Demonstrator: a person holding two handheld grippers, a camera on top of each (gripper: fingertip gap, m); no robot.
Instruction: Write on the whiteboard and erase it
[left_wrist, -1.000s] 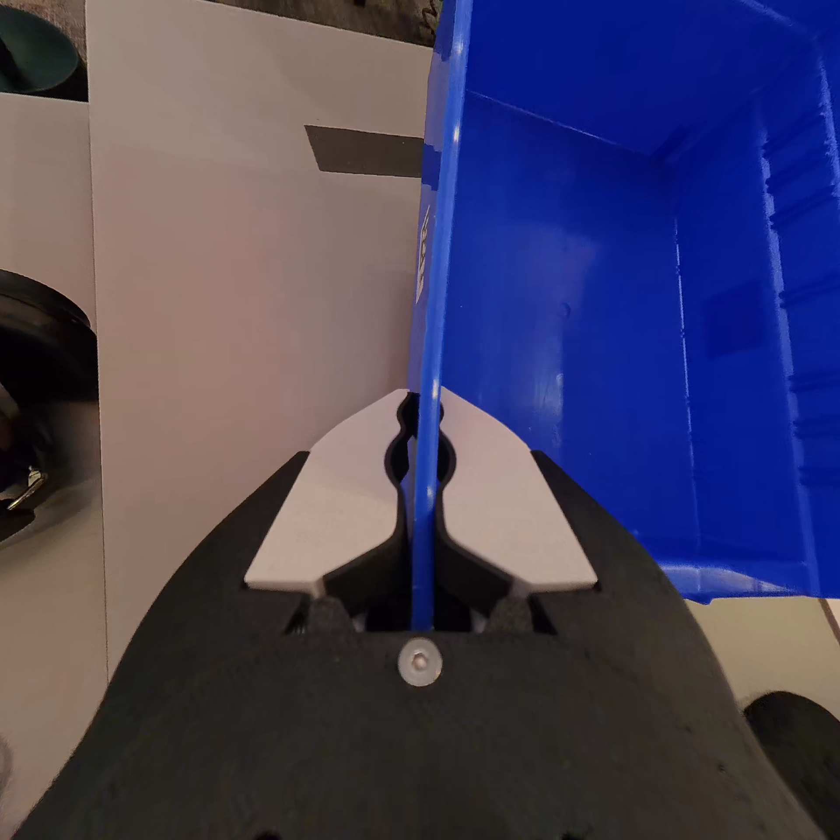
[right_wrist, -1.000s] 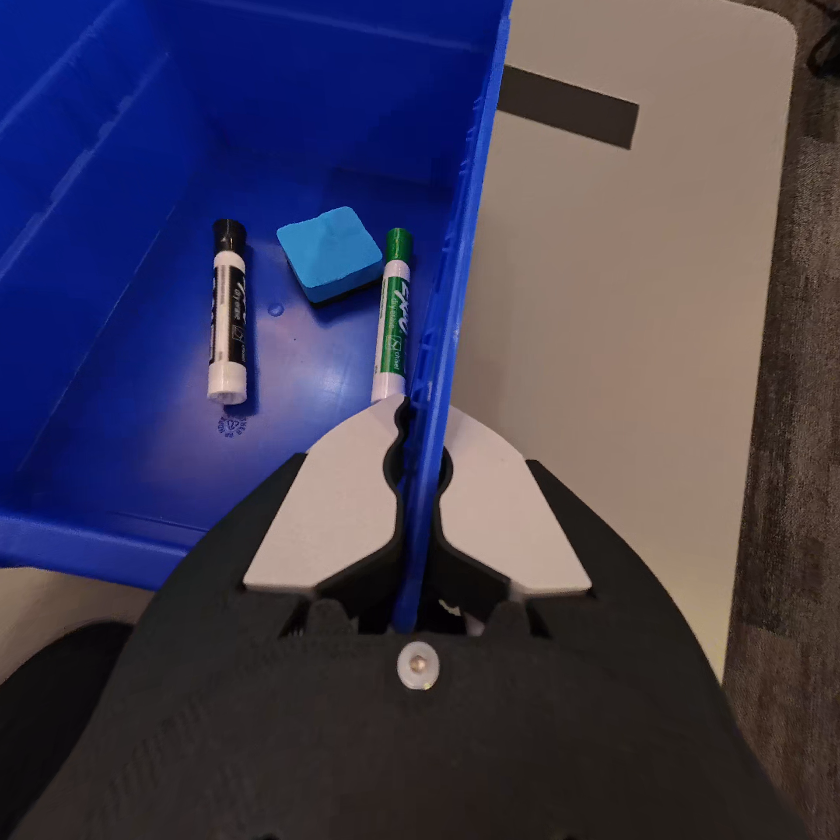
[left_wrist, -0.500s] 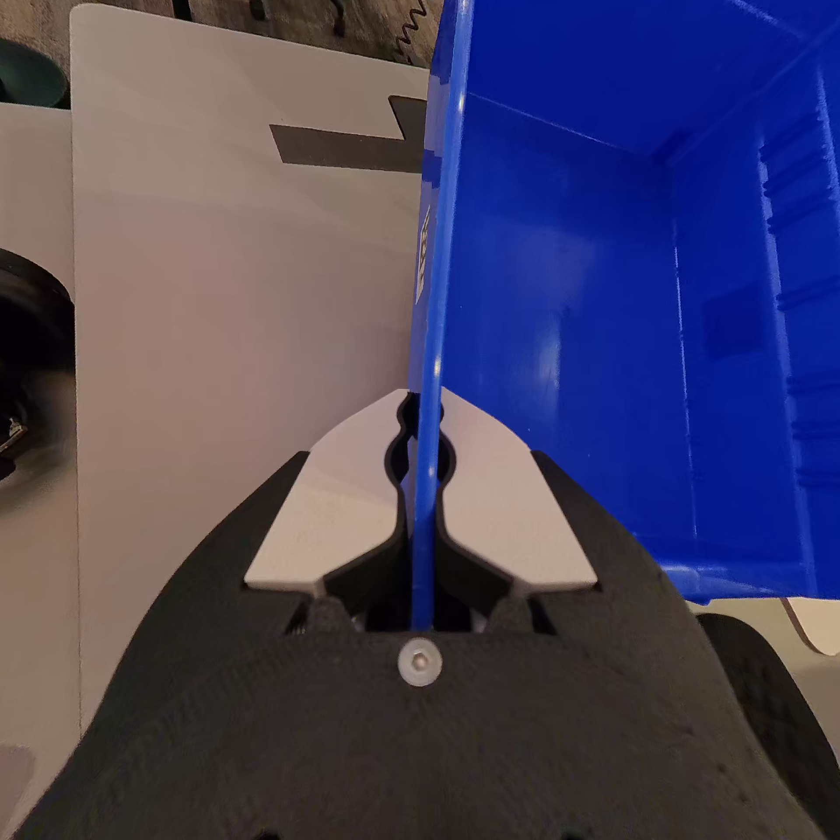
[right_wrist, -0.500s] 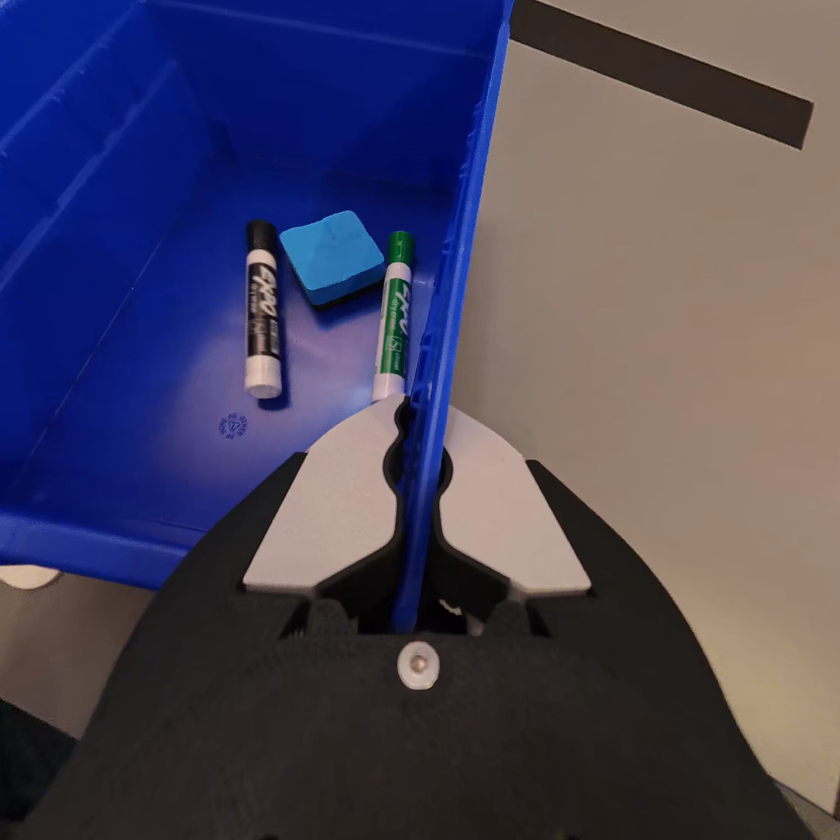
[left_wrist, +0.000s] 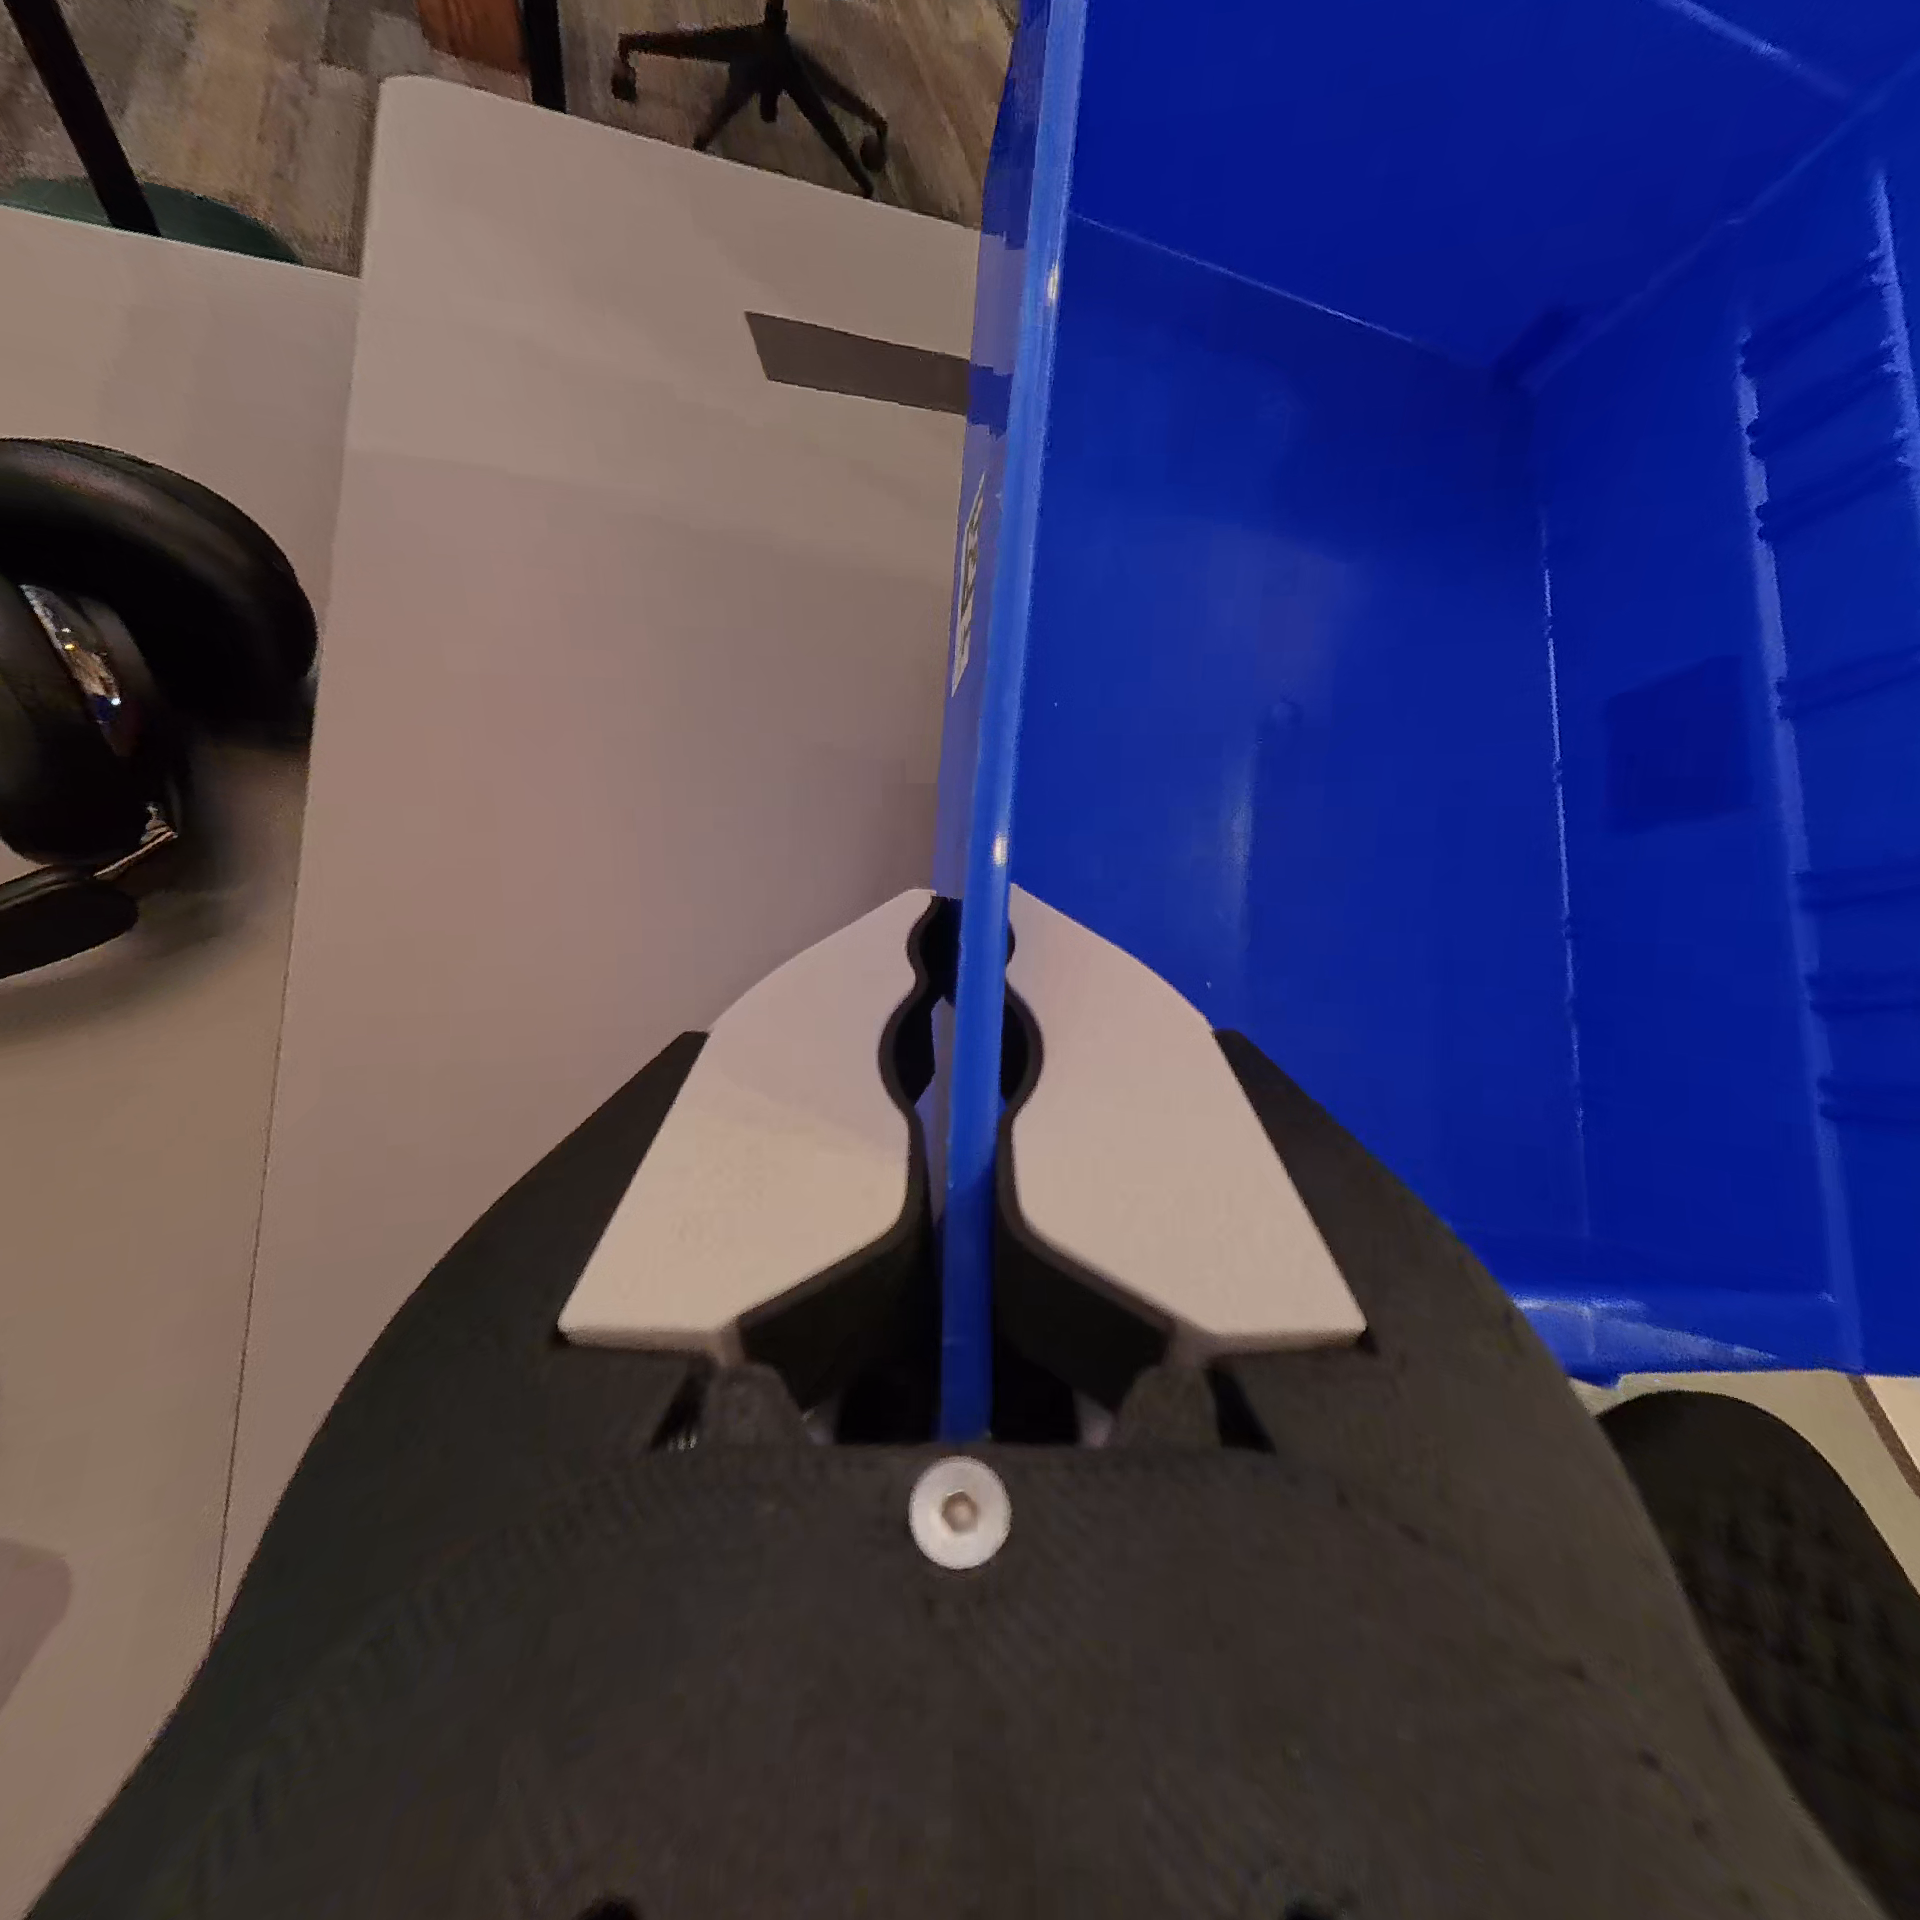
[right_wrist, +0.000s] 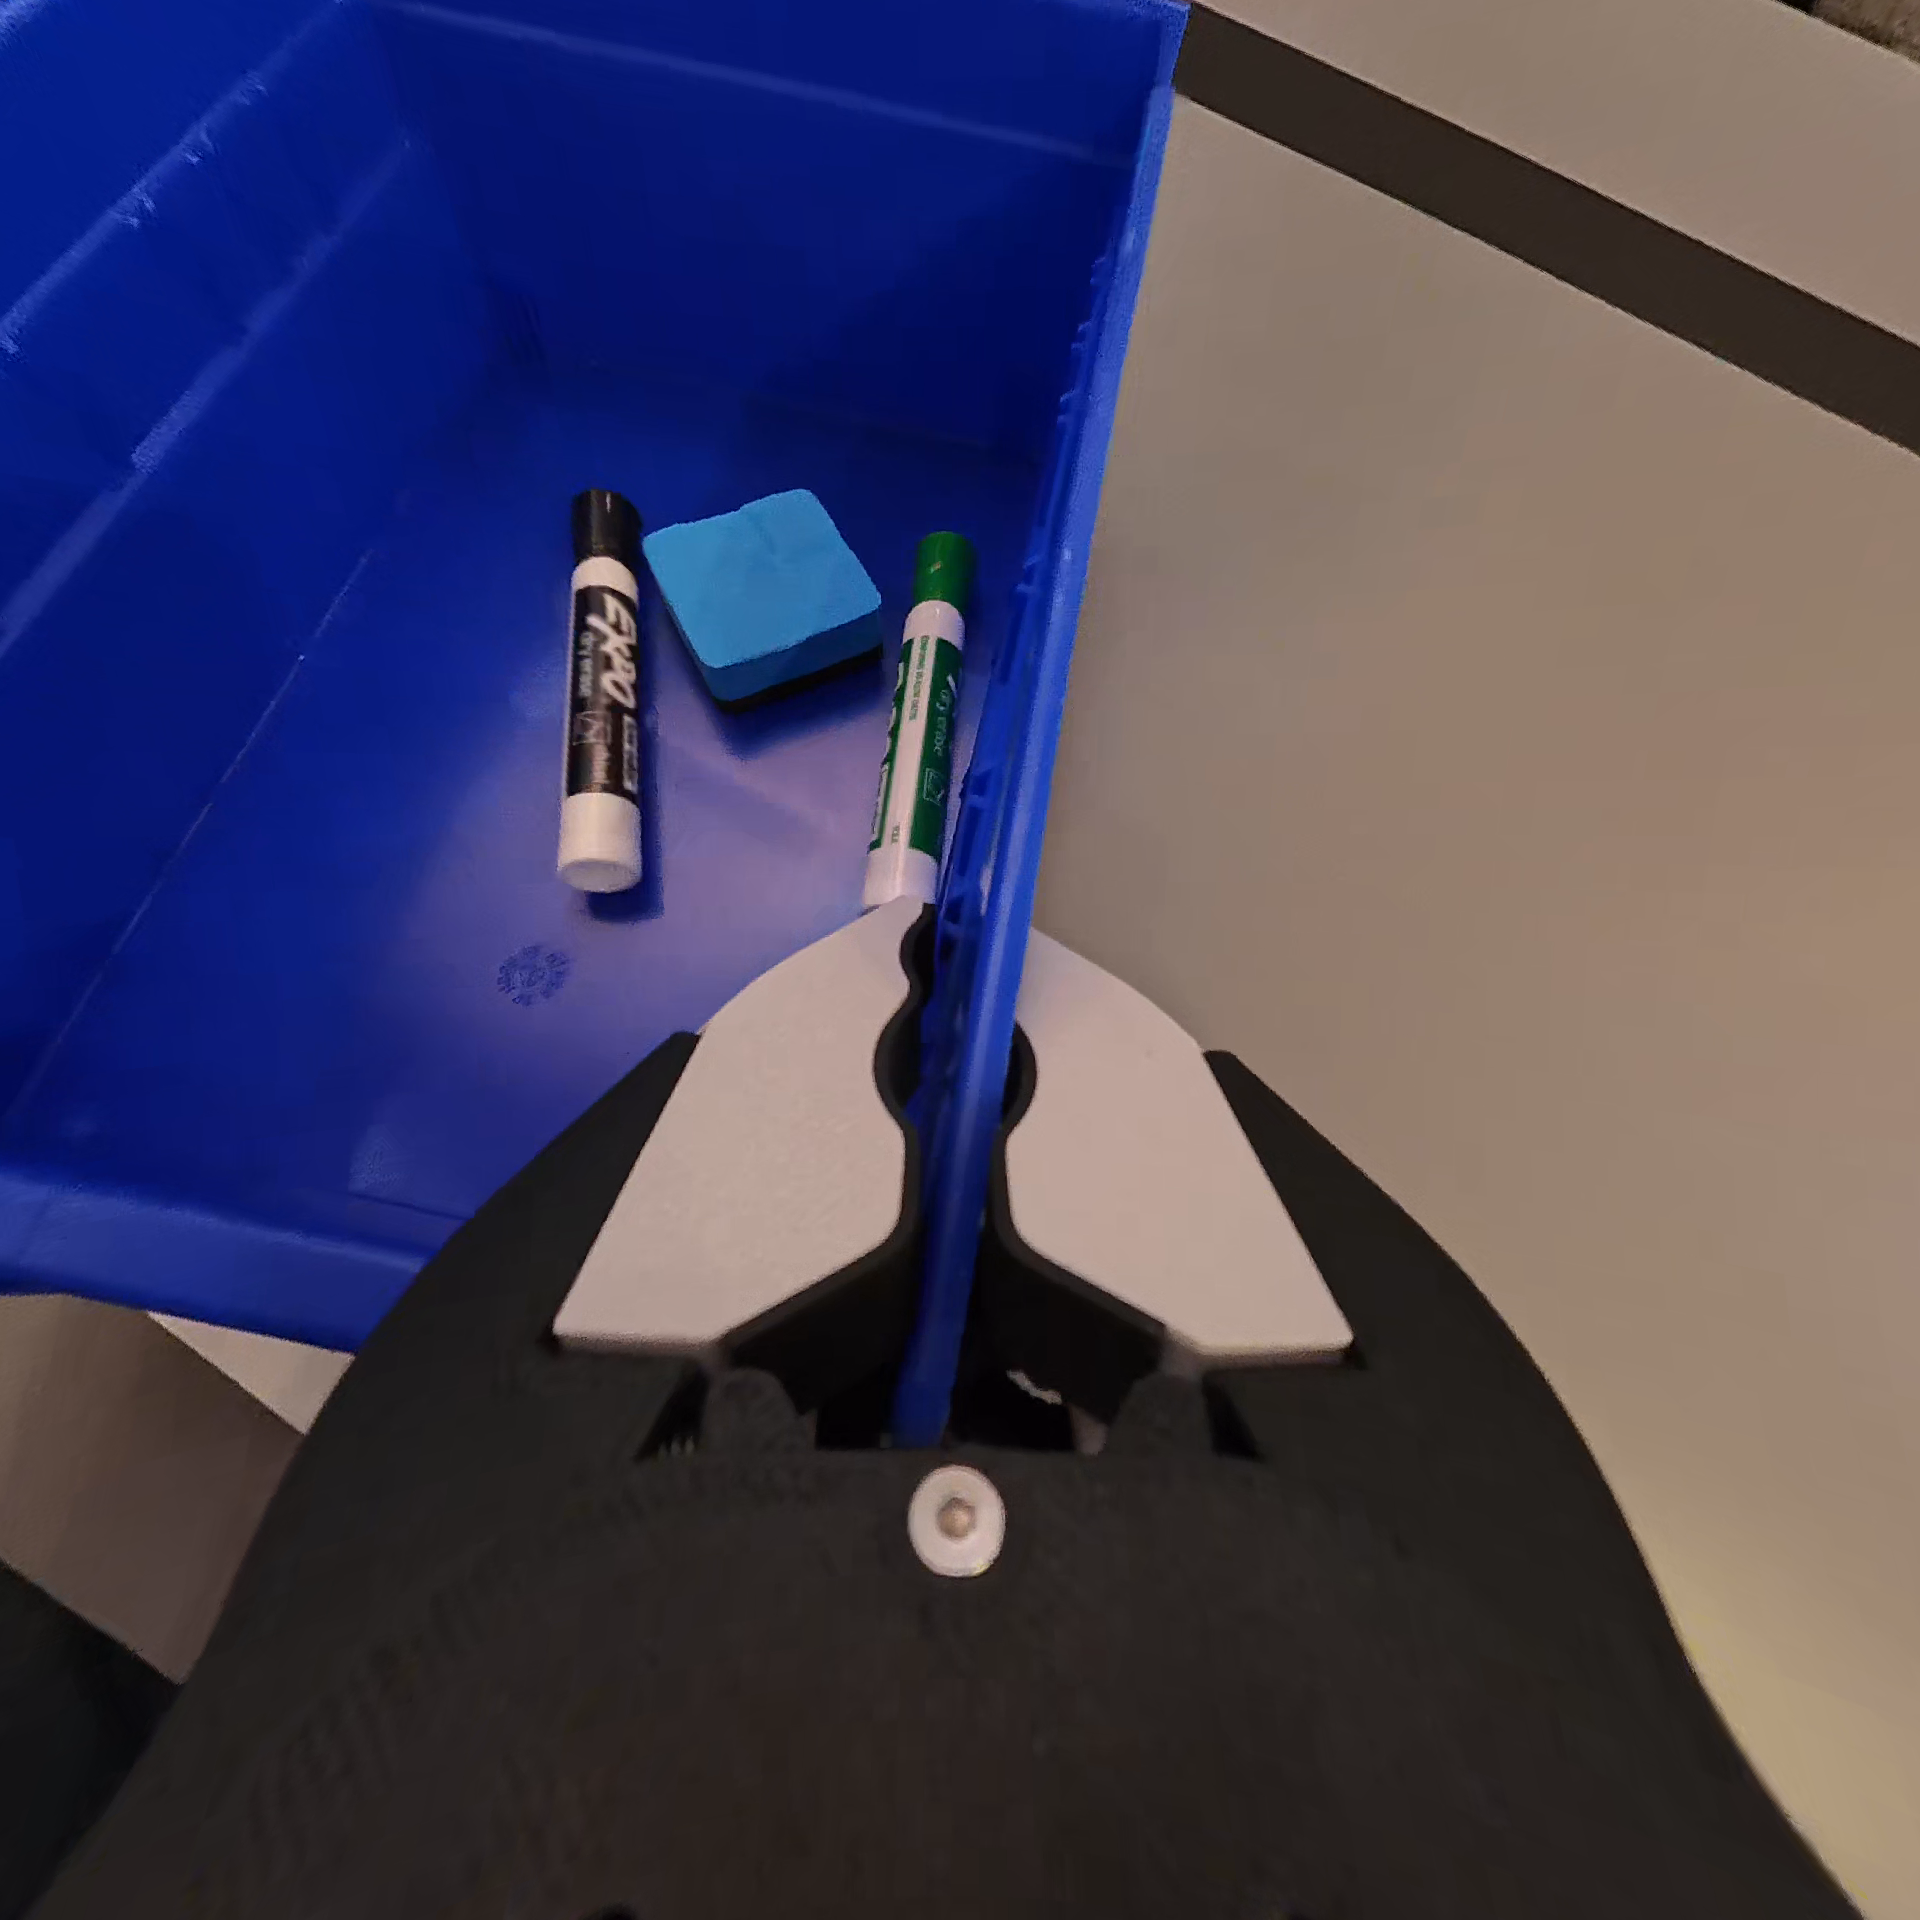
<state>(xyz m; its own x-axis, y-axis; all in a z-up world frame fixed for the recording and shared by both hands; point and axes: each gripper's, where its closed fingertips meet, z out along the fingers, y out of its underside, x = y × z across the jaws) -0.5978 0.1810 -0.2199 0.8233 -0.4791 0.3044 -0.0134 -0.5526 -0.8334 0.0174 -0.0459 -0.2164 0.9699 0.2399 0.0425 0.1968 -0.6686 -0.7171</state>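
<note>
**Gripping a blue bin from both sides**

Clamping one thin side wall, the left gripper (left_wrist: 971, 914) has its pale fingers (left_wrist: 800, 1101) nearly closed, pads pressed on the rim of the blue plastic bin (left_wrist: 1351, 727). To its left lie a white table panel (left_wrist: 623, 675) with a dark tape strip (left_wrist: 862, 364), and black headphones (left_wrist: 114, 665). On the bin floor (right_wrist: 312, 779) rest a black dry-erase marker (right_wrist: 603, 696), a blue eraser block (right_wrist: 764, 592) and a green dry-erase marker (right_wrist: 920, 717), the last against the wall. The right gripper (right_wrist: 961, 925) pinches the opposite wall just as tightly. No whiteboard can be made out.
</note>
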